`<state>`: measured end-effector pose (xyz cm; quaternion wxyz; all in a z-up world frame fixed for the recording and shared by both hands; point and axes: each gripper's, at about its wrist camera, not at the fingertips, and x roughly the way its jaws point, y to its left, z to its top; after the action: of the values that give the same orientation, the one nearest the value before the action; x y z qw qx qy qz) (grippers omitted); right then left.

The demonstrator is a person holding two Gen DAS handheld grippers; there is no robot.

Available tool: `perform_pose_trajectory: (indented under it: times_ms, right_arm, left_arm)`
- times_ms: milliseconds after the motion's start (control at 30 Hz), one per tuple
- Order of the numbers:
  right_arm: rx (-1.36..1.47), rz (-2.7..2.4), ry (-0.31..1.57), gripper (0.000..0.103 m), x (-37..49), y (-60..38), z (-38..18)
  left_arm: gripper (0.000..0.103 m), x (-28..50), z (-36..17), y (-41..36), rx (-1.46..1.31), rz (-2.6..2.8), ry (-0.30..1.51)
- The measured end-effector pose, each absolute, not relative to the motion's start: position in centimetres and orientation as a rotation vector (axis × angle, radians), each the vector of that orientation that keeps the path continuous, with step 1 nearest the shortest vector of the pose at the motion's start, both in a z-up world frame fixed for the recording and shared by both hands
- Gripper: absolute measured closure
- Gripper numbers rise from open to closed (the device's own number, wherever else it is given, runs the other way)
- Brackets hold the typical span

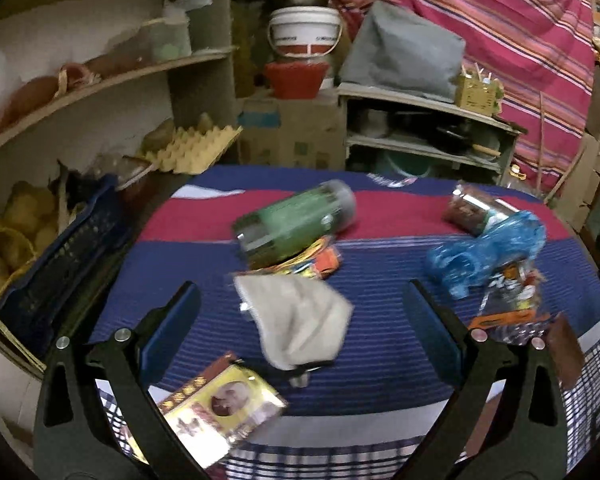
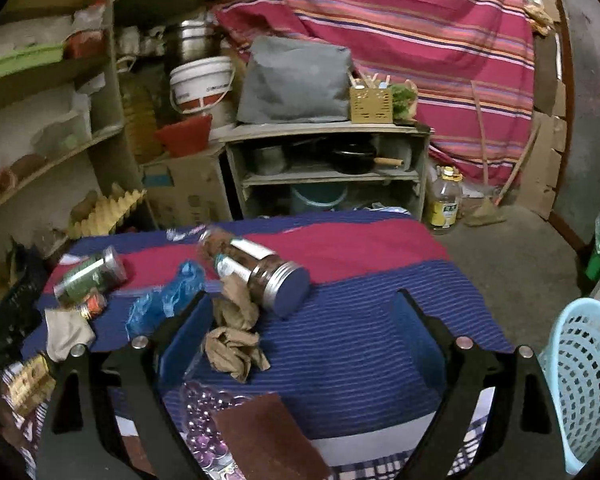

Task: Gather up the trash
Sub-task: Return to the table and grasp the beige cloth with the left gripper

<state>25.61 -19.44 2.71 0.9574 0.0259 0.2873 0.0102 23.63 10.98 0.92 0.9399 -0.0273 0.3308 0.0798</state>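
Note:
Trash lies scattered on a table with a blue and red striped cloth (image 1: 380, 344). My left gripper (image 1: 300, 296) is open above a grey-white cloth scrap (image 1: 296, 320), with nothing between its fingers. Beyond it a green-labelled jar (image 1: 296, 220) lies on an orange wrapper (image 1: 320, 262). A yellow packet (image 1: 224, 408) sits at the near edge. To the right are a blue plastic bag (image 1: 484, 256) and a brown jar (image 1: 476, 208). My right gripper (image 2: 304, 304) is open over bare cloth, beside crumpled brown paper (image 2: 232, 340) and the brown jar (image 2: 260, 272).
A light blue basket (image 2: 584, 384) stands at the table's right edge. A brown pad (image 2: 268, 436) and a purple wrapper (image 2: 204, 420) lie at the near edge. Shelves (image 1: 112, 80), an egg tray (image 1: 192, 148) and a dark blue crate (image 1: 60, 256) crowd the left.

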Motion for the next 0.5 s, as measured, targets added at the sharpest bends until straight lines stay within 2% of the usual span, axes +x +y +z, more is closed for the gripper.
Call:
perform_pose_trajectory:
  times_ms: [200, 333, 433, 500]
  right_arm:
    - [-0.038, -0.017, 0.636, 0.014, 25.8, -18.8, 0.2]
    - [-0.030, -0.041, 0.630, 0.007, 25.6, -19.3, 0.1]
    - [-0.029, -0.062, 0.622, 0.005, 25.6, -19.5, 0.5]
    - [-0.016, -0.060, 0.621, 0.005, 25.5, -19.6, 0.6]
  left_arm:
    - [0.006, 25.1, -1.9, 13.8, -0.151, 0.163, 0.763]
    - [0.007, 26.0, -3.4, 14.3, -0.192, 0.157, 0.804]
    - [0.015, 26.7, -4.2, 14.1, -0.188, 0.150, 0.823]
    - [0.024, 27.1, -4.6, 13.9, -0.202, 0.128, 0.840]
